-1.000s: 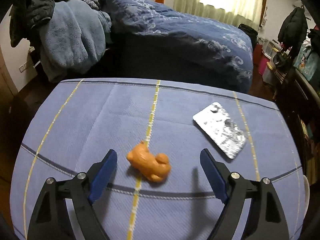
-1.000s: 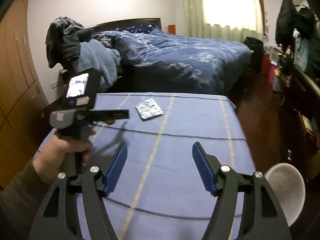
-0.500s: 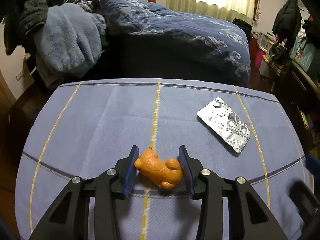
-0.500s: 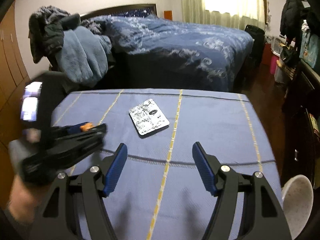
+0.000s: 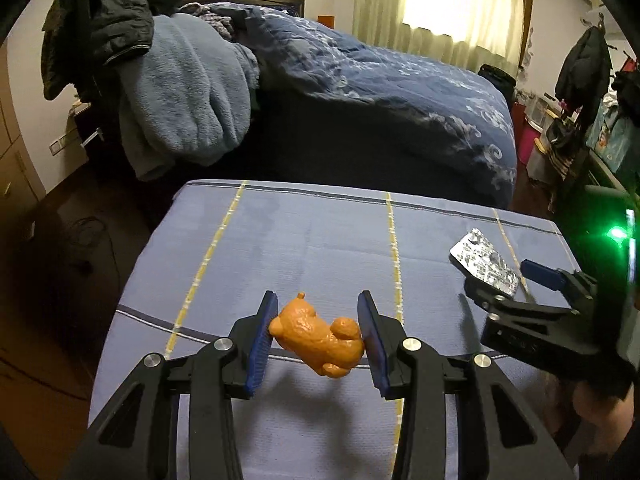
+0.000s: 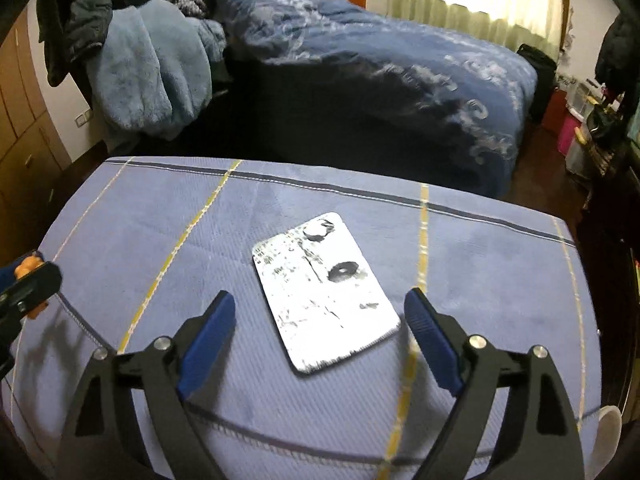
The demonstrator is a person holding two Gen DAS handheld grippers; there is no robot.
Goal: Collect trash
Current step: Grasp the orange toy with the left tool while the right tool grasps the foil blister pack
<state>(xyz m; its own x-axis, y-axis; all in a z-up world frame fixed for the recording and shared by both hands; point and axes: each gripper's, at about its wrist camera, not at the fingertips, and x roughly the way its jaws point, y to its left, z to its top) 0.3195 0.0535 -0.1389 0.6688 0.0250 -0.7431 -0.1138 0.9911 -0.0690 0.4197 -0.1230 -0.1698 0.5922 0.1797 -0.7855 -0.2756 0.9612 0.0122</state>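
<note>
My left gripper (image 5: 318, 334) is shut on an orange bear-shaped figure (image 5: 316, 338) and holds it a little above the blue striped tablecloth (image 5: 320, 240). A silver foil blister pack (image 6: 324, 292) lies flat on the cloth. My right gripper (image 6: 320, 336) is open, its blue pads on either side of the near end of the pack. In the left wrist view the pack (image 5: 484, 266) lies at the right, with the right gripper (image 5: 508, 280) over its near edge. The left gripper shows at the left edge of the right wrist view (image 6: 24, 292).
A bed with a dark blue quilt (image 5: 400, 92) stands just behind the table. A pile of clothes and a blue fleece (image 5: 176, 92) hangs at the left. A white bin rim (image 6: 608, 440) shows low at the right. Cluttered shelves (image 5: 592, 128) stand at the far right.
My left gripper closed on the orange figure and lifted it off the cloth. My right gripper moved forward and down until its open fingers straddle the foil pack.
</note>
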